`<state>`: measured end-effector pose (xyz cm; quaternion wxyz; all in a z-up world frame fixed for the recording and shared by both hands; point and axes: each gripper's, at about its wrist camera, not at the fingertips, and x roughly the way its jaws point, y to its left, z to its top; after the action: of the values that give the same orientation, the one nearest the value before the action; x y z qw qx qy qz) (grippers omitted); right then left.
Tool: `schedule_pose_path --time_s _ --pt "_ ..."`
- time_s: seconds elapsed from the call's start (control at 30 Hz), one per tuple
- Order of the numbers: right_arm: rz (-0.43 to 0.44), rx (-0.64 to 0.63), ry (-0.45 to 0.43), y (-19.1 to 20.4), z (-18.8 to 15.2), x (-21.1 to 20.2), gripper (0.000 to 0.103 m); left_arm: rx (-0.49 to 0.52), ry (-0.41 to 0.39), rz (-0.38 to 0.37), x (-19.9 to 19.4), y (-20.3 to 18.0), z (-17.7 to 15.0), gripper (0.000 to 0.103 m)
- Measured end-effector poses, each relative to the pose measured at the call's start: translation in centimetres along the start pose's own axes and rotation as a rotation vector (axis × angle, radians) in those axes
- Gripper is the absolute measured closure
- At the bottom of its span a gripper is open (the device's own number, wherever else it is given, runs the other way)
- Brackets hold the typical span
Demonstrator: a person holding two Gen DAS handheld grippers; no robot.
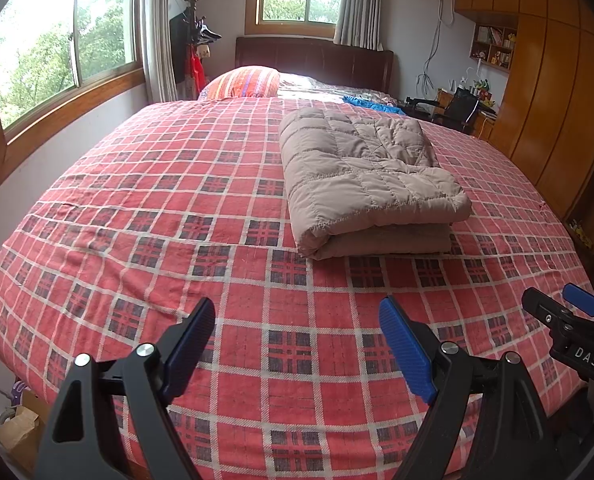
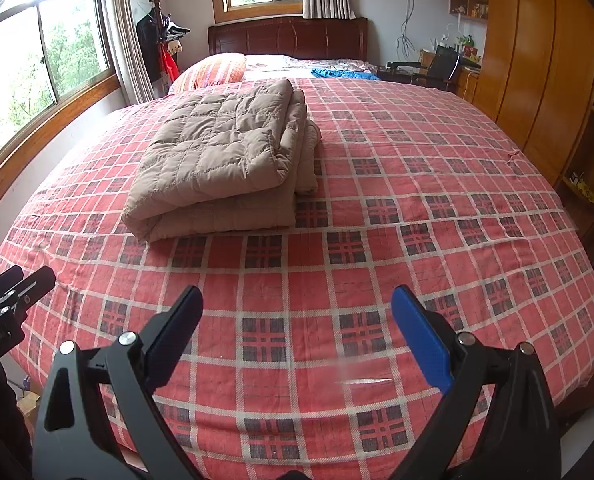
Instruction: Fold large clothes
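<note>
From the left wrist view, we are holding the left gripper [image 1: 297,340] over the near part of the bed [image 1: 137,208], its jaws spread wide and gripping nothing. The beige quilted garment [image 1: 369,176] is lying ahead and slightly right of this gripper, well apart from the fingertips, already stacked in a compact rectangle of several layers on the red plaid sheet. We are judging the folding as essentially complete; what is left appears to be checking and tidying. To do that well, we are advising a low, level approach, pressing any lifted corner flat rather than pinching the top layer, which could drag the stack askew. The right gripper [image 1: 569,312] is showing at the right edge of this view, also clear of the garment. From the right wrist view, we are seeing the right gripper [image 2: 297,320] likewise released, jaws parted and empty, above bare sheet. Here the garment is sitting ahead and to the left, well apart from the fingers, its right side showing slightly uneven layer edges. The left gripper is entering at the left margin, near the bed edge.
</note>
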<state>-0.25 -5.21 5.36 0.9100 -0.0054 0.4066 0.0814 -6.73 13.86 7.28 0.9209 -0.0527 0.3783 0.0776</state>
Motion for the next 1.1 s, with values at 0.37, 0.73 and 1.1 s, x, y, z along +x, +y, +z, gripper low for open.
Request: schedule_pose_path --time_s 0.37,0.73,1.1 --pt "-0.012 -0.011 0.014 -0.01 0.07 0.2 0.008 0.002 0.0 0.001 0.09 -0.02 -0.02 0.019" --pt "-0.022 -0.015 0.018 -0.25 0.34 0.64 0.008 0.003 0.003 0.001 0.1 0.07 -0.14 0.019" --pt "-0.016 -0.012 0.024 -0.41 0.35 0.73 0.008 0.004 0.005 0.0 0.29 0.28 -0.17 0.019"
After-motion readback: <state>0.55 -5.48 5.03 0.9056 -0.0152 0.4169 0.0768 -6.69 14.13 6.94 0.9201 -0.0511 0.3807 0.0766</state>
